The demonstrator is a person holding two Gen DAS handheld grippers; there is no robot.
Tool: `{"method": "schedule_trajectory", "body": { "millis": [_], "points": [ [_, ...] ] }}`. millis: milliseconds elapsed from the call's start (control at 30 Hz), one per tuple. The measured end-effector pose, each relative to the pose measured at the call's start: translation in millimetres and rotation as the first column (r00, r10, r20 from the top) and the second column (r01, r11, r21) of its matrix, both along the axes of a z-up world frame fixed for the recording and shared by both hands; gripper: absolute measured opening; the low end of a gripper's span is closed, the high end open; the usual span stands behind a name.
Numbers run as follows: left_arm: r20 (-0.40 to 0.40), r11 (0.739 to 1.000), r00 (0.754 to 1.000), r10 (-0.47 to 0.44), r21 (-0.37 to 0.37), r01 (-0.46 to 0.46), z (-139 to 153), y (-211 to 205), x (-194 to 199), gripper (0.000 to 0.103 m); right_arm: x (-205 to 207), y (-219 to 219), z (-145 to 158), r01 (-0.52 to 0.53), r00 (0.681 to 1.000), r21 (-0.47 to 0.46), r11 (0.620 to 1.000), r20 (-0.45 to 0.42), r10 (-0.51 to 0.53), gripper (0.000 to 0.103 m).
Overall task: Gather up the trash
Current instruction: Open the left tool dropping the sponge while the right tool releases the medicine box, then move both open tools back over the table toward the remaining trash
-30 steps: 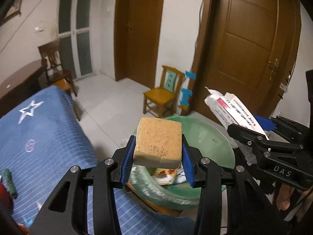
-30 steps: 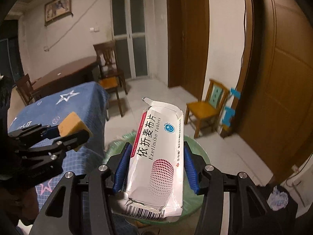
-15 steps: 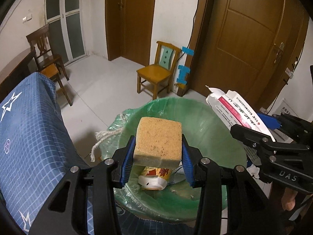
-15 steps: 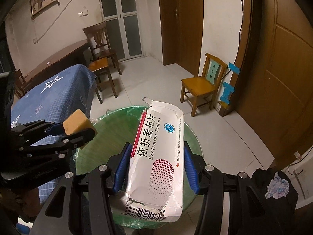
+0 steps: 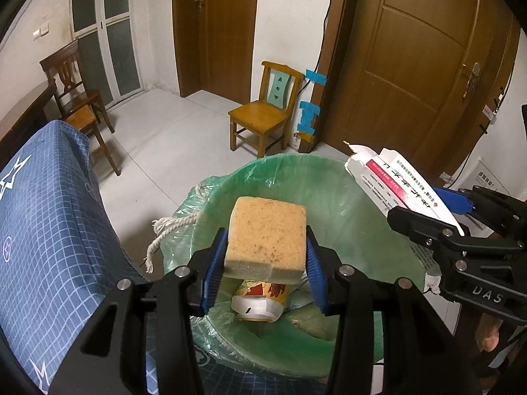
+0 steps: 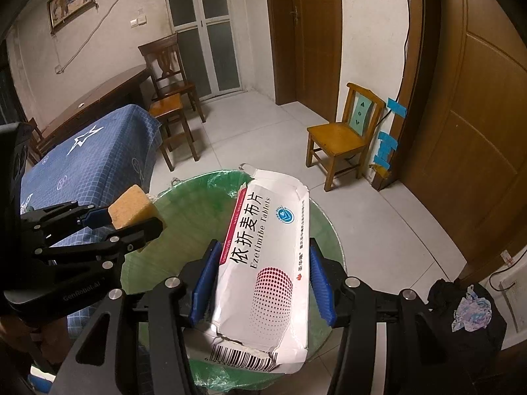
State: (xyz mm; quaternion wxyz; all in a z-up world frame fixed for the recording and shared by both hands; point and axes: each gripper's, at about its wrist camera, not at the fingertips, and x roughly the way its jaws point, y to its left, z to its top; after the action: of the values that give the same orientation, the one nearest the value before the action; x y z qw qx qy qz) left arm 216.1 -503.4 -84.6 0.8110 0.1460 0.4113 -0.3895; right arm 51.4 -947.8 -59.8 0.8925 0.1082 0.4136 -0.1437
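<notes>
My left gripper (image 5: 265,268) is shut on a yellow sponge (image 5: 266,240) and holds it over the green-lined trash bin (image 5: 372,243). The sponge also shows in the right wrist view (image 6: 130,207). My right gripper (image 6: 262,286) is shut on a white tablet box (image 6: 266,263) and holds it over the same bin (image 6: 184,210). The box also shows at the right of the left wrist view (image 5: 395,184). A printed paper cup (image 5: 260,299) and other scraps lie inside the bin.
A blue star-patterned cloth covers the table (image 5: 42,230) left of the bin. A small yellow chair (image 5: 263,115) stands by the wall beyond it, a dark chair (image 5: 79,105) further left. A black bag with crumpled paper (image 6: 467,316) sits on the floor to the right.
Both grippers have moved forward over the bin, still holding the sponge and the box. The bin now fills more of both views and its contents show.
</notes>
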Motion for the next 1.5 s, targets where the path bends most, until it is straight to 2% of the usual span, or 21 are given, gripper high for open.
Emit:
{"method": "schedule_trajectory", "body": {
  "millis": [67,100,167,667,767,867,1033,1233,1367,1500],
  "points": [
    [-0.002,1.000,1.000,0.011,0.000,-0.011,-0.8,0.5,2.9,0.061,-1.8,-0.5,-0.7,0.003,1.000,0.008,1.000,0.005,-0.003,0.059],
    [-0.001,1.000,1.000,0.017,0.000,-0.017,-0.8,1.3,3.7,0.064,-2.2,-1.2,-0.9,0.005,1.000,0.011,1.000,0.011,-0.005,0.063],
    [-0.007,1.000,1.000,0.030,-0.002,-0.030,-1.9,4.5,6.7,0.068,-4.4,-2.5,-0.5,0.012,1.000,0.019,1.000,0.026,-0.013,0.065],
    [-0.004,0.999,0.999,0.044,0.003,-0.044,-1.4,10.9,10.7,0.071,-13.0,5.3,6.8,0.020,0.998,0.014,1.000,0.051,-0.021,0.066],
    [0.004,0.999,0.999,0.044,-0.001,-0.044,4.2,22.3,5.2,0.071,-21.0,13.6,17.0,0.017,0.997,-0.006,1.000,0.079,-0.016,0.066],
    [0.013,0.999,0.999,0.041,-0.013,-0.041,14.7,44.6,-1.1,0.071,-35.9,33.9,35.8,0.003,0.990,-0.053,0.999,0.141,0.005,0.073],
    [0.034,0.998,0.998,0.052,-0.045,-0.050,34.3,101.5,-12.1,0.071,-55.5,82.4,62.5,-0.062,0.967,-0.088,0.994,0.241,0.082,0.080],
    [0.078,0.986,0.987,0.143,-0.097,-0.135,63.4,195.7,-14.1,0.071,-52.4,156.5,72.1,-0.215,0.933,-0.095,0.972,0.272,0.233,0.083],
    [0.120,0.968,0.965,0.233,-0.120,-0.219,79.4,273.8,-12.1,0.071,-41.0,208.2,72.2,-0.320,0.903,-0.079,0.944,0.275,0.329,0.084],
    [0.168,0.946,0.931,0.323,-0.091,-0.311,82.2,351.0,-4.3,0.071,-29.6,253.2,70.5,-0.401,0.875,-0.064,0.914,0.269,0.403,0.084]
  ]
}}
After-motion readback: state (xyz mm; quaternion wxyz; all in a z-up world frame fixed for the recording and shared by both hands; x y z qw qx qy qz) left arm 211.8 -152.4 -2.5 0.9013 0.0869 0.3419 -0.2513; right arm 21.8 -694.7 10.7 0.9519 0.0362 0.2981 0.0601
